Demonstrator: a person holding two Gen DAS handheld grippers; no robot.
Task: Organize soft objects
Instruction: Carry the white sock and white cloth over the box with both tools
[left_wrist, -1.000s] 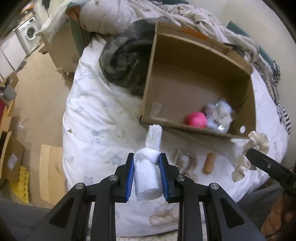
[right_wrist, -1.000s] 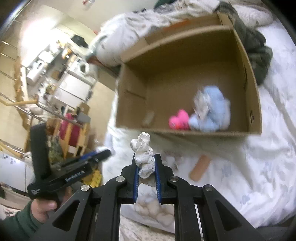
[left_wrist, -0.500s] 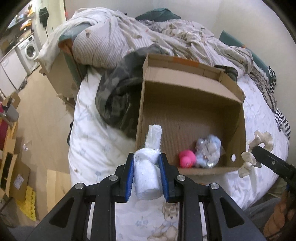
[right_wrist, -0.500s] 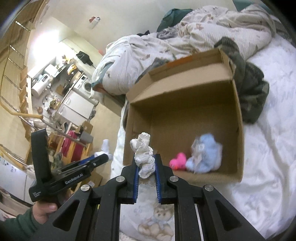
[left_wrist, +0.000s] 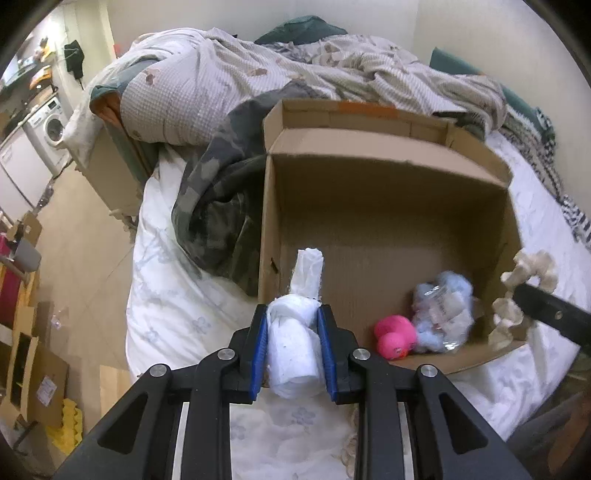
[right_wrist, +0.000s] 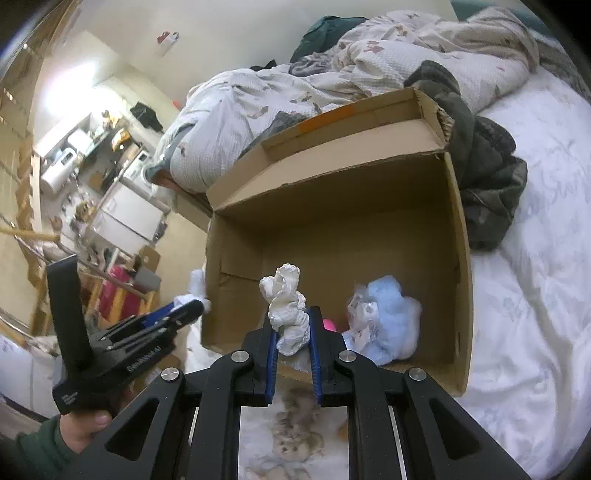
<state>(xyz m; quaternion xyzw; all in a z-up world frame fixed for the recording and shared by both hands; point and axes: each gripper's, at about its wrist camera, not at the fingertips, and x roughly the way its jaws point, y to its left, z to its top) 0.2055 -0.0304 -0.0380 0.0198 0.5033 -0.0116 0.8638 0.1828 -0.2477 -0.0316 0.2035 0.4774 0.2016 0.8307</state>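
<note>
Both tools hold soft things just short of the open cardboard box (left_wrist: 384, 192) filling the frame's centre: the left tool (left_wrist: 292, 345) pinches an upright white cloth roll (left_wrist: 293, 350), the right tool (right_wrist: 292, 341) a cream knotted toy (right_wrist: 286, 314), near the front edge

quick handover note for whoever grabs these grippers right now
Left gripper: shut on a white cloth roll, at the box's near left corner.
Right gripper: shut on a cream knotted rope, at the box's near edge.
Box: open on the bed, holding a pink toy and a blue plush.
Done: two soft things boxed.
Left: drop both held things into the box. Any others on the bed are out of view now.
</note>
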